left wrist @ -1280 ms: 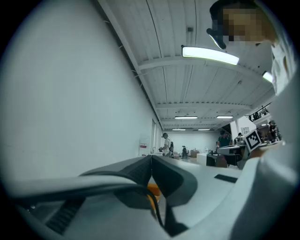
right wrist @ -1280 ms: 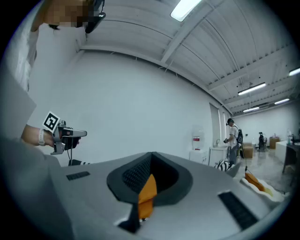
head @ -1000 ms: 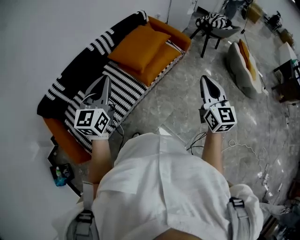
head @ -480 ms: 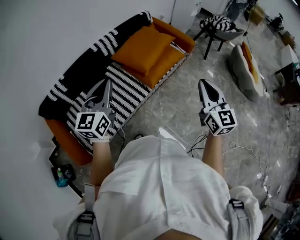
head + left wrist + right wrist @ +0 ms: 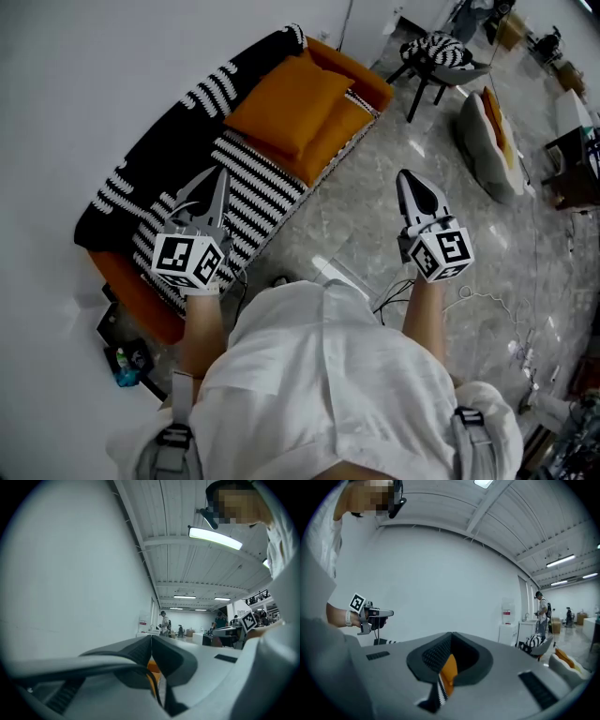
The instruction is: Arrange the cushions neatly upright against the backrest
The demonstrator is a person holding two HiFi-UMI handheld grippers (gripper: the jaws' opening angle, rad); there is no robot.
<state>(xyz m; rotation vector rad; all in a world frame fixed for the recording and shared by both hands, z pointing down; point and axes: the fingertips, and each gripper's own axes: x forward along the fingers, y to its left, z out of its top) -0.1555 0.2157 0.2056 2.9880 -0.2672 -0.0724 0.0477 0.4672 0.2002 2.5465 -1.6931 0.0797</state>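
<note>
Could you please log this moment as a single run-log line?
stage: pre-grasp | left gripper: shut, empty, over striped sofa seat | right gripper: shut, empty, over floor | orange cushions: lying on seat, untouched

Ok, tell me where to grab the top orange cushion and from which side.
Pinch the front edge of the top orange cushion, coming from the floor side. It lies flat on a second orange cushion, so likely only its thin edge fits between jaws, and the backrest blocks the far side.
</note>
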